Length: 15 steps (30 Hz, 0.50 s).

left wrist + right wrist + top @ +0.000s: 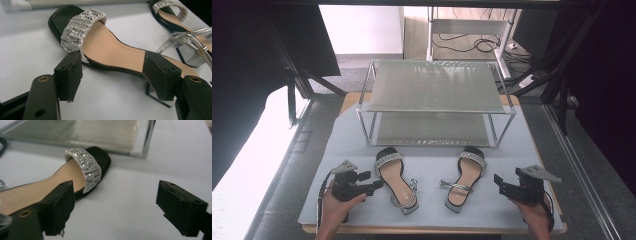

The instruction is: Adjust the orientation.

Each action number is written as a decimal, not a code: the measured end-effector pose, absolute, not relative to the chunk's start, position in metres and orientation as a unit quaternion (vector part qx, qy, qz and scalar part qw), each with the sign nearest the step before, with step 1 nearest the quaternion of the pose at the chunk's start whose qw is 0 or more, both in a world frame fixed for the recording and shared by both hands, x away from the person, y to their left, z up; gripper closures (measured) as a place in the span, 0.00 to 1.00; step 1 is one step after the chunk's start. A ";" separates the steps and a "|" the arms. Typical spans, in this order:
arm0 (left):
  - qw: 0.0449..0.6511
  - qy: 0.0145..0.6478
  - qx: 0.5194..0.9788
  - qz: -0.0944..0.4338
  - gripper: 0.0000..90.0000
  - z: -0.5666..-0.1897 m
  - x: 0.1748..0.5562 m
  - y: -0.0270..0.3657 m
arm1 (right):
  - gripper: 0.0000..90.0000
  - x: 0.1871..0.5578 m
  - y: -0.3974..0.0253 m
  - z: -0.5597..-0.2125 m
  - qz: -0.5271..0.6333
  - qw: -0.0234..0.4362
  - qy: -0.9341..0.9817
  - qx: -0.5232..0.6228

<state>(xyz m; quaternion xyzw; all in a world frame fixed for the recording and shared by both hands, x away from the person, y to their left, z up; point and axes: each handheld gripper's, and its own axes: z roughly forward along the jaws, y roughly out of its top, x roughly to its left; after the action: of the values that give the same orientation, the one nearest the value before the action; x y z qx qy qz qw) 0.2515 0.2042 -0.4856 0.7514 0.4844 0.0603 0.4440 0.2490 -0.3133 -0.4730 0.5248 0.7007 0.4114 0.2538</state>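
Two black sandals with tan insoles and sparkly silver toe bands lie on the pale mat, toes toward the rack: the left sandal [394, 180] [110, 52] and the right sandal [466, 177] [75, 175]. My left gripper [373, 184] [112, 77] is open just left of the left sandal, its jaws straddling the sandal's middle and heel without touching it. Out past the right sandal's outer side, my right gripper [499, 182] [115, 207] stands open, with bare mat between its jaws.
A two-shelf rack [437, 102] with chrome posts and frosted shelves stands at the back of the mat [342, 145], both shelves bare. The table edge [432, 231] runs close in front of the hands. Dark frame struts flank both sides.
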 end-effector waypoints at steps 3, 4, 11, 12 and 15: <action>0.450 0.485 0.748 0.055 0.36 -0.485 0.252 0.207 | 0.27 0.243 -0.314 -0.466 0.430 0.261 0.698 0.509; 0.450 0.485 0.748 0.055 0.36 -0.485 0.252 0.207 | 0.27 0.243 -0.314 -0.466 0.430 0.261 0.698 0.509; 0.460 0.482 0.744 0.050 0.36 -0.477 0.248 0.205 | 0.57 0.239 -0.303 -0.456 0.451 0.225 0.732 0.458; 0.460 0.482 0.744 0.050 0.36 -0.477 0.248 0.205 | 0.57 0.239 -0.303 -0.456 0.451 0.225 0.732 0.458; 0.462 0.473 0.748 0.053 0.36 -0.471 0.244 0.203 | 0.72 0.238 -0.293 -0.452 0.455 0.201 0.748 0.439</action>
<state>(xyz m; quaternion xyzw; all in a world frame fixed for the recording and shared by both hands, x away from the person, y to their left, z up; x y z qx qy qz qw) 0.2441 0.2031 -0.4714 0.7479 0.4733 0.0534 0.4622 0.2379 -0.2932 -0.4515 0.4392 0.7478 0.4553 0.2014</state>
